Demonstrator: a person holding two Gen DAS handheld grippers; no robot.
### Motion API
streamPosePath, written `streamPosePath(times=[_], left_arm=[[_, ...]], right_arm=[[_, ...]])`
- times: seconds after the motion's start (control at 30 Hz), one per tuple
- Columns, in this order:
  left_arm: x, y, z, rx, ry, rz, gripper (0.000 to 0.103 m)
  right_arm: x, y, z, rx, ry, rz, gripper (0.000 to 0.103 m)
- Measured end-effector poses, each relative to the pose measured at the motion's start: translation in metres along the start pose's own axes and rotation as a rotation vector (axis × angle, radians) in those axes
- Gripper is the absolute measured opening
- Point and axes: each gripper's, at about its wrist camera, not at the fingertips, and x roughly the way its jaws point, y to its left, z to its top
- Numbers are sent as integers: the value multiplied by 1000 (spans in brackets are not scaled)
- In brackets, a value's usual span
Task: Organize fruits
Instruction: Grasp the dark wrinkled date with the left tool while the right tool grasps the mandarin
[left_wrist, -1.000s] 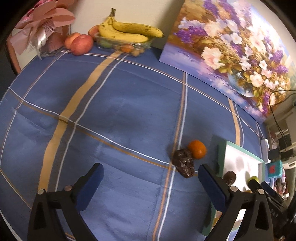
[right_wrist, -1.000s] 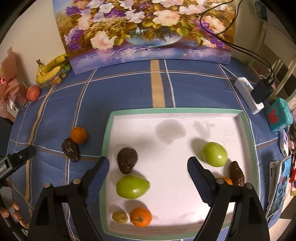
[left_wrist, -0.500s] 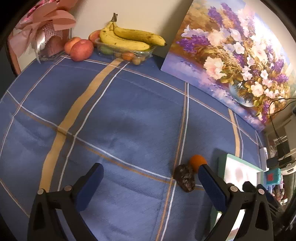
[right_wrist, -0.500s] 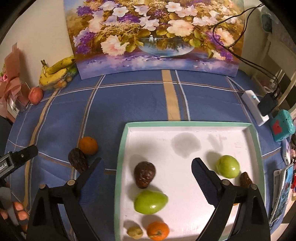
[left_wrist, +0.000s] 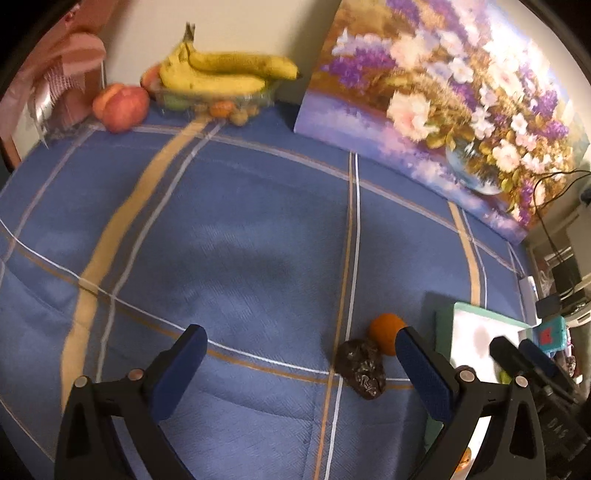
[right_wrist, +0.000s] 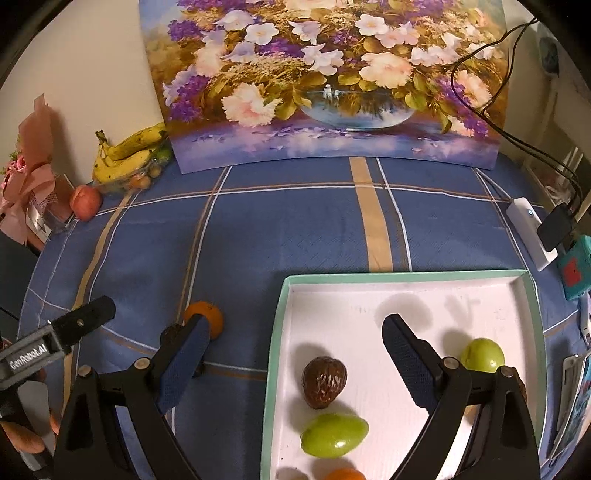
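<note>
Fruits left of the tray (right_wrist: 275, 354), an orange (left_wrist: 386, 330) and wrinkled dark fruit (left_wrist: 362, 367), await pickup; left gripper (left_wrist: 299, 363) and right gripper (right_wrist: 295, 350), both spread apart and empty, must next close on one.

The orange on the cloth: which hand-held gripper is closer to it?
Left. The left hand-held gripper hangs open just before the orange, which sits by its right finger. The right hand-held gripper is open, straddling the tray edge, farther off.
</note>
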Motion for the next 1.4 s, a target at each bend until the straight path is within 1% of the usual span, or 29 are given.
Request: streamPosePath(times=[0.1,0.13,0.17,0.23,0.27,0.3,0.37,0.47,0.53,0.6,0.63,0.67,0.77,0.9,1.0,1.1,1.17,1.2,1.27,1.37,1.4], left_arm=[[16,0,-4,-11,54,-25,101],[20,-1,-6,-16,68,-36,99],[23,-1,-7,-21,83,-50,94],[29,-4,-8,-36,105,-78,87],[30,-5,-9,-39,114,-87,86],[32,-7,-10,-34,122,-92,86],[34,-13,-11,-21,133,-107,72],[36,-18,-13,-17,145,-123,65],[38,-20,-14,-25,155,-148,63],[41,-20,-14,-34,165,-174,54],[41,-21,-15,-37,169,-183,47],[42,-21,-15,-40,172,-186,43],[44,-20,-16,-53,179,-208,37],[43,-21,-15,-41,190,-205,36],[40,-14,-13,-70,194,-179,36],[31,3,-8,-108,165,-146,36],[26,16,-5,-150,144,-135,36],[23,24,-2,-172,131,-125,36],[17,37,1,-197,107,-101,36],[10,50,5,-215,82,-90,36],[8,55,6,-222,73,-90,36]], right_arm=[[4,-2,3,13,3,8,94],[5,-2,3,14,6,12,93],[6,-2,3,14,9,14,92],[9,-2,4,15,15,18,78],[10,-2,4,17,19,17,76],[12,-2,3,19,23,18,76],[15,-4,3,24,31,23,76],[18,-6,2,30,37,25,75],[19,-7,1,35,38,28,75],[20,-7,1,37,40,31,75],[20,-7,1,37,41,30,75],[21,-7,1,37,42,30,75],[20,-7,1,40,42,29,75],[20,-7,3,43,40,30,75],[21,-4,3,38,41,41,75],[25,6,3,18,45,59,74],[28,15,3,2,48,79,67],[29,18,3,-4,48,84,57],[34,28,2,-26,55,89,56],[38,41,2,-51,59,107,53],[40,45,2,-58,62,116,49]])
